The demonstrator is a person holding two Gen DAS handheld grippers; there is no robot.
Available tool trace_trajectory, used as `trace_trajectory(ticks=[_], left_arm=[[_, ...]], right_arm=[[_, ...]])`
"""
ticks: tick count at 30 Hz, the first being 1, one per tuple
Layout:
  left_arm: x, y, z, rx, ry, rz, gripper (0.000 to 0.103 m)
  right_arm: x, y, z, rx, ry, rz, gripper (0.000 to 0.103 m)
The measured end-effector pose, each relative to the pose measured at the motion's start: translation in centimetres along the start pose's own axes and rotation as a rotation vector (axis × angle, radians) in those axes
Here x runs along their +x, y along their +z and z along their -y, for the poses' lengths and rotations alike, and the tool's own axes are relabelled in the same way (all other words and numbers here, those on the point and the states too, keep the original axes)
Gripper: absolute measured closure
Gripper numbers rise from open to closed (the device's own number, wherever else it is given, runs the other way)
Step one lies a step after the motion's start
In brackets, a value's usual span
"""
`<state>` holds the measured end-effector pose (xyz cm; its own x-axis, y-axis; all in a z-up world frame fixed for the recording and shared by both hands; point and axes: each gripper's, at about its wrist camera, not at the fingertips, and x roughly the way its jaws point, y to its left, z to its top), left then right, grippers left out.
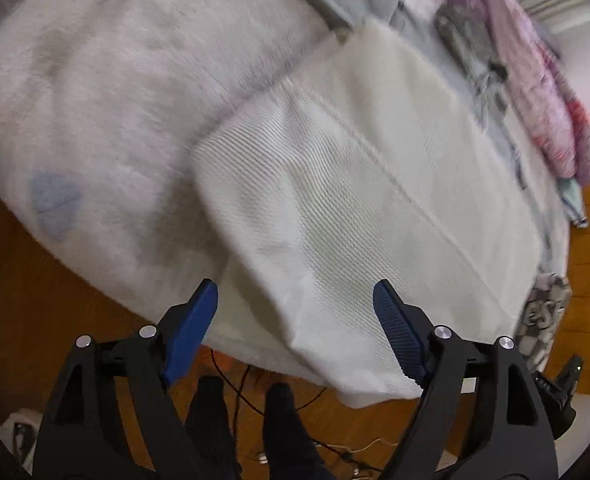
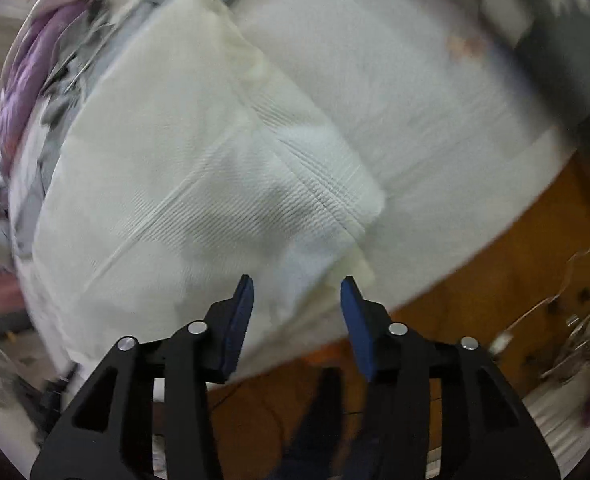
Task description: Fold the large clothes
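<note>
Left claw (image 1: pixel 295 292) is standing wide apart, empty, hovering over the near corner of the folded white garment (image 1: pixel 355 184). Right claw (image 2: pixel 297 286) is gaping partway, gripping nothing, above the garment's (image 2: pixel 199 176) near edge. The garment is lying on the bed (image 1: pixel 115 92), overhanging its near edge.

Both wrist cameras look steeply down, close above the bed (image 1: pixel 115 100). Both views share the folded cream ribbed garment (image 1: pixel 355 200) (image 2: pixel 183 184) and orange wooden floor (image 1: pixel 35 300) (image 2: pixel 515 260).
</note>
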<state>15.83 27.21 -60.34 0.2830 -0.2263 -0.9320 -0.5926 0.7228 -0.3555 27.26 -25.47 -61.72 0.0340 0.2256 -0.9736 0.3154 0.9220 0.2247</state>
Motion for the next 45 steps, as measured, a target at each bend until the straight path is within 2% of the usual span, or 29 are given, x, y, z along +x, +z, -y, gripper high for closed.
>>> trace_trajectory(ticks=[2, 4, 5, 7, 9, 13, 16, 17, 19, 22, 26, 27, 30, 33, 38, 39, 41, 42, 45], left_arm=[[-0.7, -0.1, -1.5, -0.049, 0.004, 0.019, 0.022], [-0.3, 0.2, -3.0, -0.1, 0.028, 0.017, 0.021], [0.2, 0.2, -3.4, -0.128, 0.041, 0.008, 0.022], [1.2, 0.5, -4.0, -0.168, 0.015, 0.006, 0.022], [2.4, 0.7, -4.0, -0.159, 0.037, -0.011, 0.022], [4.3, 0.6, -3.9, -0.139, 0.001, -0.059, 0.026], [5.2, 0.6, -3.3, -0.121, -0.006, -0.062, 0.028], [5.4, 0.6, -3.2, -0.12, -0.014, -0.065, 0.029], [5.7, 0.6, -3.3, -0.131, -0.033, -0.066, 0.029], [5.7, 0.8, -3.3, -0.135, -0.05, -0.073, 0.031], [5.2, 0.9, -3.9, -0.136, -0.094, -0.083, 0.042], [5.2, 0.9, -3.9, -0.134, -0.102, -0.089, 0.048], [5.1, 0.7, -4.1, -0.125, -0.109, -0.095, 0.052], [5.6, 0.7, -3.5, -0.125, -0.111, -0.104, 0.056], [5.8, 0.7, -3.1, -0.12, -0.133, -0.118, 0.062], [6.1, 0.9, -2.9, -0.125, -0.139, -0.123, 0.067], [6.1, 0.8, -3.6, -0.144, -0.174, -0.136, 0.085], [5.9, 0.9, -3.6, -0.151, -0.188, -0.137, 0.089], [4.2, 0.7, -3.3, -0.126, -0.194, -0.126, 0.092]], right_arm=[[-1.8, -0.5, -2.1, -0.057, 0.027, 0.047, 0.059], [-2.9, -0.4, -5.8, -0.15, 0.094, 0.09, 0.061], [-2.9, -0.2, -7.4, -0.189, 0.132, 0.101, 0.072], [-2.0, 0.6, -12.0, -0.283, 0.207, 0.125, 0.084], [-0.2, 1.4, -16.0, -0.353, 0.252, 0.14, 0.092], [3.8, 4.1, -22.1, -0.403, 0.25, 0.147, 0.097], [7.1, 6.0, -24.2, -0.415, 0.188, 0.121, 0.098], [8.8, 6.7, -24.7, -0.421, 0.137, 0.104, 0.101], [11.6, 7.2, -24.7, -0.436, 0.085, 0.054, 0.103], [12.2, 7.4, -23.4, -0.358, 0.125, 0.036, 0.103], [9.7, 3.6, -21.7, -0.366, 0.115, -0.021, 0.103], [9.2, 2.2, -21.0, -0.362, 0.121, -0.046, 0.103], [10.0, -1.4, -18.1, -0.325, 0.116, -0.092, 0.103], [12.0, -2.1, -16.4, -0.292, 0.155, -0.059, 0.103], [11.9, -1.8, -17.6, -0.292, 0.146, -0.058, 0.103], [11.6, -1.9, -17.5, -0.291, 0.156, -0.049, 0.103], [10.7, -2.4, -17.4, -0.308, 0.17, -0.024, 0.102], [10.1, -2.8, -17.6, -0.321, 0.17, -0.011, 0.099], [8.3, -5.0, -19.0, -0.419, 0.191, 0.043, 0.095]])
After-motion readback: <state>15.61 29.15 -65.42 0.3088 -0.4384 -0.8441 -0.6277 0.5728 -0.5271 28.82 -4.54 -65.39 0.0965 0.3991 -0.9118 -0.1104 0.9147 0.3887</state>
